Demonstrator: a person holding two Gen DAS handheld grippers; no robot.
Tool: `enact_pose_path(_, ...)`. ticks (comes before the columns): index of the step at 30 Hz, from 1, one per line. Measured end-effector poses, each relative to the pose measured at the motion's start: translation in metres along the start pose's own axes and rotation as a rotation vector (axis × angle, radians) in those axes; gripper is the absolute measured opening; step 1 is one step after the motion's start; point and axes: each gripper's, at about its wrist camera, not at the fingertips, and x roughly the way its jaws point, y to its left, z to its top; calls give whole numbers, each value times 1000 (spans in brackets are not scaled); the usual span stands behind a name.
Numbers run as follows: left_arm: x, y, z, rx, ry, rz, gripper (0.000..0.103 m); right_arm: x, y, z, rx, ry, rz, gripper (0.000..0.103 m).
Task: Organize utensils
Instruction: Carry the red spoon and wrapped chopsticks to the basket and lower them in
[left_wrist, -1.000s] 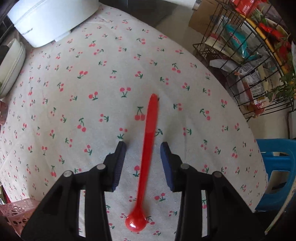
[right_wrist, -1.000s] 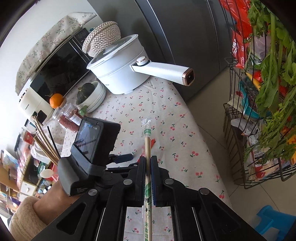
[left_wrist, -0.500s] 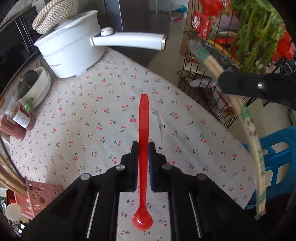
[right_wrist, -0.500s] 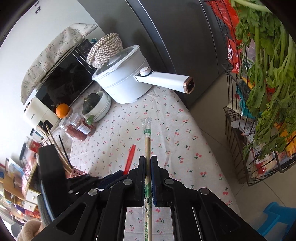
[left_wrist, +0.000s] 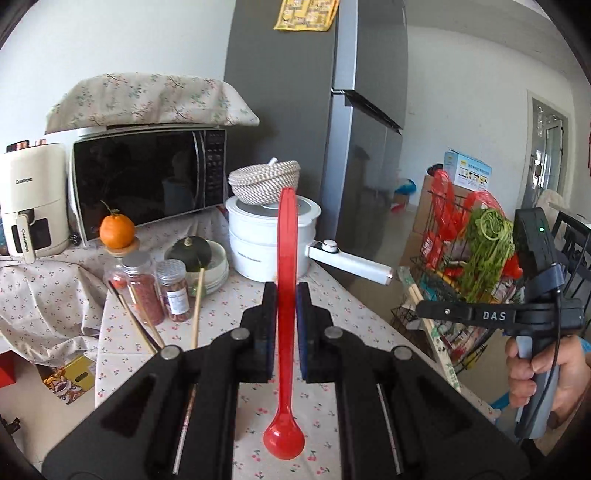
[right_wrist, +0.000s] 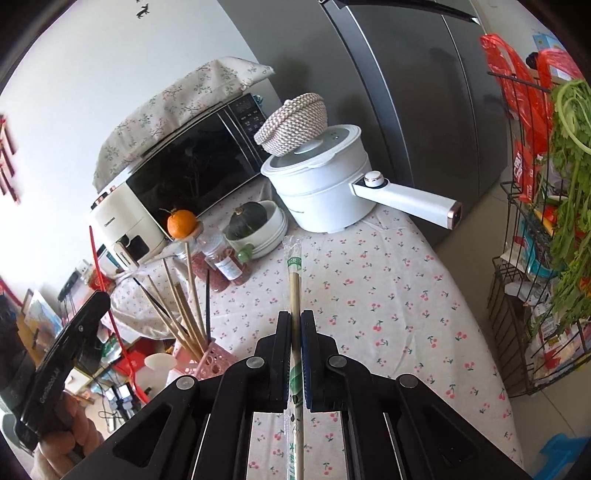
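My left gripper (left_wrist: 286, 291) is shut on a red plastic spoon (left_wrist: 286, 254) held in the air, its bowl toward the camera and its handle pointing away. In the right wrist view this left gripper (right_wrist: 99, 299) is at the far left with the red spoon (right_wrist: 95, 254) sticking up. My right gripper (right_wrist: 295, 321) is shut on paper-wrapped chopsticks (right_wrist: 294, 273) above the table. From the left wrist view the right gripper (left_wrist: 421, 308) is at the right with the wrapped chopsticks (left_wrist: 437, 347) slanting down. A pink holder (right_wrist: 216, 363) holds several chopsticks (right_wrist: 184, 306) and a white spoon (right_wrist: 159, 362).
On the cherry-print tablecloth (right_wrist: 388, 295) stand a white pot (right_wrist: 321, 184) with a long handle, stacked bowls (right_wrist: 269, 232) with a squash, and spice jars (right_wrist: 225, 262). A microwave (left_wrist: 147, 181) stands behind. A wire rack (right_wrist: 535, 258) with greens is right of the table.
The left gripper closed on the red spoon, lifted it off the cloth and tilted up toward level. The right gripper rose a little with the wrapped chopsticks.
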Motion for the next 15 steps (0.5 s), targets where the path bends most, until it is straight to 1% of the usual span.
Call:
enact_pose_path(3, -8, 17, -16, -10, -151, 66, 11, 8, 13, -1, -25, -6, 2, 5)
enact_pose_path(4, -2, 21, -18, -17, -155, 81, 11, 12, 16, -1, -32, -6, 1, 5)
enact_pose_path(5, 6, 25, -17, -21, -141, 87, 11, 15, 19, -1, -38, -7, 1, 5)
enact_pose_path(6, 11, 29, -18, -22, -144, 86, 11, 19, 22, 0, -43, -5, 1, 5)
enact_pose_path(8, 22, 34, -23, -10, -152, 110, 11, 26, 25, 0, -45, -2, 0, 5)
enact_pose_path(11, 39, 41, -33, -14, -131, 142, 11, 36, 29, 1, -37, -3, -5, 5)
enact_pose_path(15, 54, 54, -49, -75, -71, 172, 11, 40, 33, 3, -17, -29, 4, 5)
